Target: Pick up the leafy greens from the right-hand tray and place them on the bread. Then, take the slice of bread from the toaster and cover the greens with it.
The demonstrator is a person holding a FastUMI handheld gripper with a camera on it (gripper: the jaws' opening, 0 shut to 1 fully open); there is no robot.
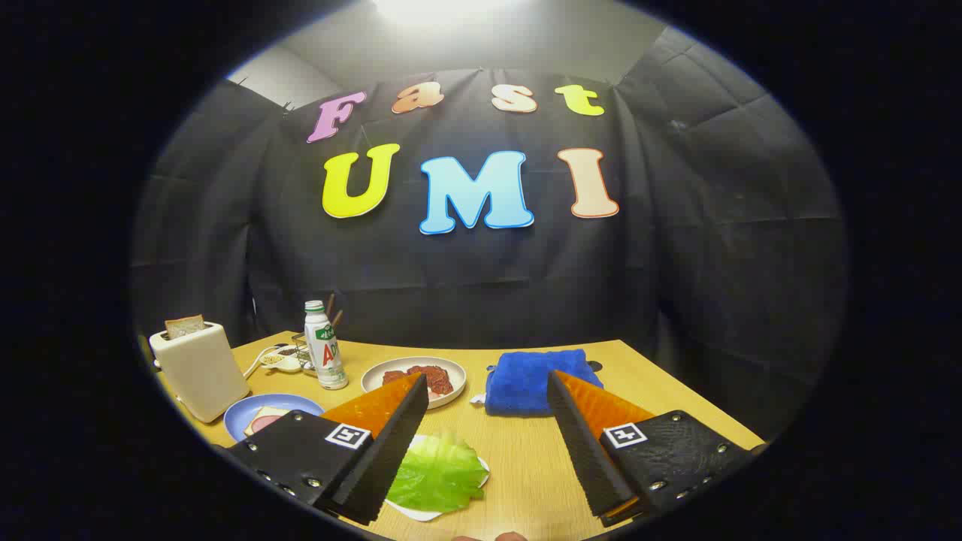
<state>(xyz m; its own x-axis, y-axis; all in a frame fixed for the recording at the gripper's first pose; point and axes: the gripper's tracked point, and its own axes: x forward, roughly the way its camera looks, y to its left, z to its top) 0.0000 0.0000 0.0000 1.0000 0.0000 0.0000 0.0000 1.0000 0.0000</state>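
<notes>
A light wooden table [526,458] stands before the booth's black cloth wall, under a bright lamp overhead. The gripper [488,391] hovers above the table with its two fingers spread wide apart and nothing held between them. Between the fingers, close beside the left one, a crinkled green lettuce leaf [436,473] lies on a small white tray [421,512]; the left finger overlaps the leaf's edge, and contact cannot be judged. Just beyond the right fingertip lies a folded blue towel [530,379]. Beyond the left fingertip sits a round white plate of reddish-brown meat slices [413,378]. Left of the left finger, a blue plate [248,409] carries a slice of bread topped with a pink slice [264,421]. Farther left stands a cream-coloured toaster [199,368] with a brown slice of bread [184,325] upright in its slot. Beside it stands a white bottle with a green cap [325,349].
</notes>
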